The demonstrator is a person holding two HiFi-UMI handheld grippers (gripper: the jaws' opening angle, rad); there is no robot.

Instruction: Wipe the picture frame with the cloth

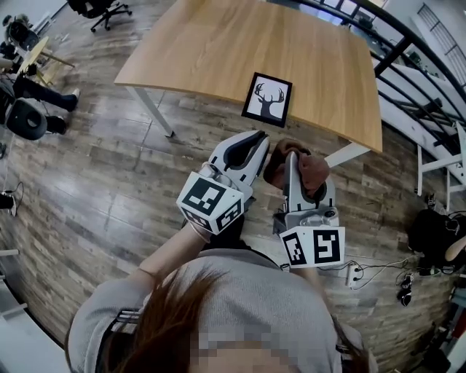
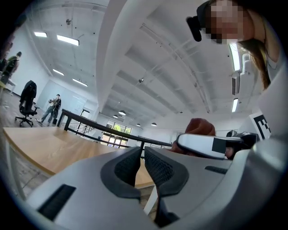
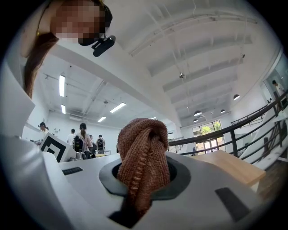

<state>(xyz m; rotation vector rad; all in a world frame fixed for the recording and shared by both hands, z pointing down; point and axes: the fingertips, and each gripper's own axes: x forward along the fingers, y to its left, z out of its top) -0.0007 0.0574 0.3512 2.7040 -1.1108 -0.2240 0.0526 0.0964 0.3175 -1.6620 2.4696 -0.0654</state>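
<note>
A black picture frame [image 1: 267, 97] with a deer silhouette lies flat near the front edge of the wooden table [image 1: 218, 44]. My right gripper [image 1: 293, 156] is shut on a bunched brown knitted cloth [image 1: 309, 169], which bulges up between its jaws in the right gripper view [image 3: 144, 161]. My left gripper [image 1: 263, 138] is shut with nothing between its pads [image 2: 141, 166]. Both grippers hang over the floor just short of the table edge, pointing level toward the frame. The cloth [image 2: 200, 128] shows beside the left gripper.
White table legs [image 1: 151, 109] stand below the table edge. A black railing [image 1: 408, 51] runs along the right. A white rack [image 1: 444, 156] and cables [image 1: 378, 273] sit on the floor to the right. An office chair [image 1: 102, 9] stands far left.
</note>
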